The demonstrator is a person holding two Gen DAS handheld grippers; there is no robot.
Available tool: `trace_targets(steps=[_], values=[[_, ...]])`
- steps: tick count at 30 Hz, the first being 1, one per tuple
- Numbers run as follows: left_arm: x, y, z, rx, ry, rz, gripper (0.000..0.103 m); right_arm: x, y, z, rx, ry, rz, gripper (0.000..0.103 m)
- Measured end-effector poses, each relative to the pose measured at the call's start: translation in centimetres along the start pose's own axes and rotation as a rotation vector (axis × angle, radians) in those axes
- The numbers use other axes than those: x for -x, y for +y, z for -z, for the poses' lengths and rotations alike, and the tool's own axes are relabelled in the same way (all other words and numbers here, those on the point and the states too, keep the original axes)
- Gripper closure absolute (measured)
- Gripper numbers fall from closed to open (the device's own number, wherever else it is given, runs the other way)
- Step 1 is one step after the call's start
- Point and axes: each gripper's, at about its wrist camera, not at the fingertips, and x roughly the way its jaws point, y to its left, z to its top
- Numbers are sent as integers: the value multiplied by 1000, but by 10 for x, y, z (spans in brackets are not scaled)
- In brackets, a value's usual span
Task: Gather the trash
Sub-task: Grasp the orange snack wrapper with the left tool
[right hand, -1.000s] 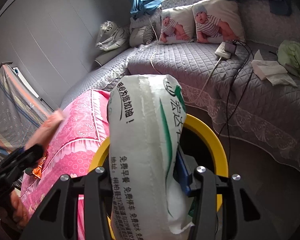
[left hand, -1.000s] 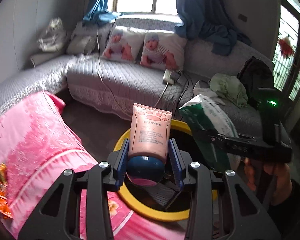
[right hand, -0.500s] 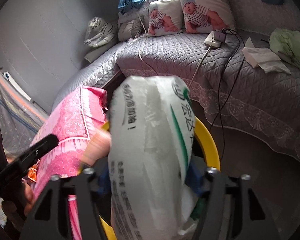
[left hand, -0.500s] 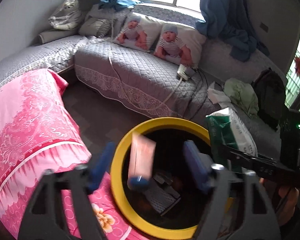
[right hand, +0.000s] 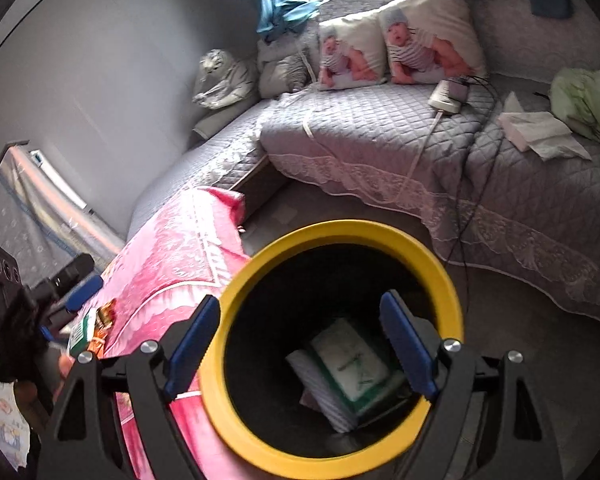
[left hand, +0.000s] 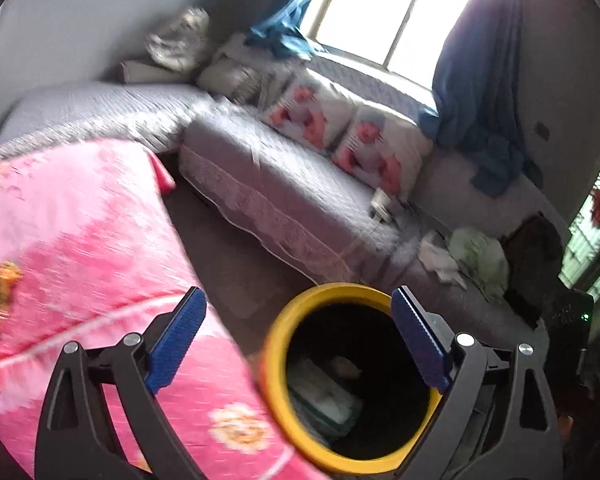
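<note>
Both the left gripper [left hand: 296, 332] and right gripper [right hand: 300, 340] are held spread and empty above the yellow-rimmed bin [right hand: 440, 272], where a green-and-white packet [right hand: 356, 364] lies. Wrappers [right hand: 96, 324] beside the bin on the pink cloth [right hand: 180, 248] could be missed if the blurred left view is trusted.

Both wrist cameras look down from close above the yellow-rimmed bin [left hand: 284, 392] [right hand: 336, 232], sharing it, the pink blanket [left hand: 80, 240] [right hand: 180, 248] and the sofa [left hand: 284, 196] [right hand: 380, 128].
</note>
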Motion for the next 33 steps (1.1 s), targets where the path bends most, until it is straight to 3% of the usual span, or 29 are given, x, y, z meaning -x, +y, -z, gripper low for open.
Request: trace_targets(steps=[4, 8, 12, 16, 22, 29, 33], values=[[35, 35, 4, -6, -34, -91, 13, -10, 20, 6, 32, 28, -45, 23], [69, 78, 20, -16, -33, -231, 13, -25, 43, 13, 62, 61, -120, 21], [98, 126, 41, 33, -17, -306, 13, -38, 71, 19, 117, 86, -187, 21], [103, 172, 62, 85, 51, -406, 16, -44, 91, 22, 158, 100, -224, 20], [102, 217, 77, 211, 89, -421, 22, -47, 104, 24, 192, 106, -252, 20], [86, 229, 75, 207, 122, -447, 28, -52, 101, 23, 189, 111, -252, 20], [67, 239, 74, 228, 159, -466, 41, -55, 99, 25, 180, 119, -264, 20]])
